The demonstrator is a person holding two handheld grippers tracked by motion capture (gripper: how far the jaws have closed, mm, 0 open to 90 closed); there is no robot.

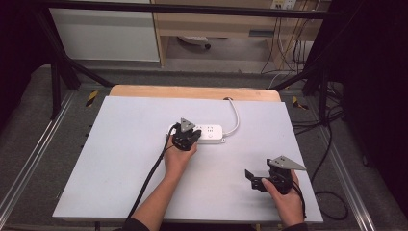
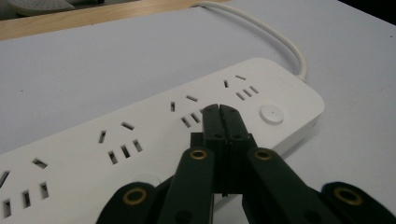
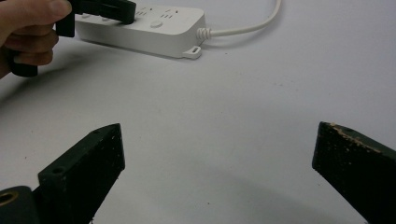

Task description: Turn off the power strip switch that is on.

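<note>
A white power strip [image 1: 210,134] lies flat near the middle of the white tabletop [image 1: 125,159], and its white cord [image 1: 235,117] runs off toward the back edge. My left gripper [image 1: 194,135] is shut with nothing between its jaws. Its tips [image 2: 219,110] sit over the strip's top face [image 2: 140,135], between a socket and the round button [image 2: 272,113]; I cannot tell whether they touch. My right gripper [image 1: 251,180] rests open and empty near the front right of the tabletop, pointing left. Its jaws [image 3: 219,135] stand wide apart, with the strip [image 3: 154,29] and the left hand [image 3: 25,28] farther off.
A wooden table edge [image 1: 192,91] shows behind the white top. Black frame bars [image 1: 67,72] stand at both back corners. Dark cables [image 1: 332,144] trail on the floor at the right. A black cable [image 1: 149,175] runs from the left gripper toward the front edge.
</note>
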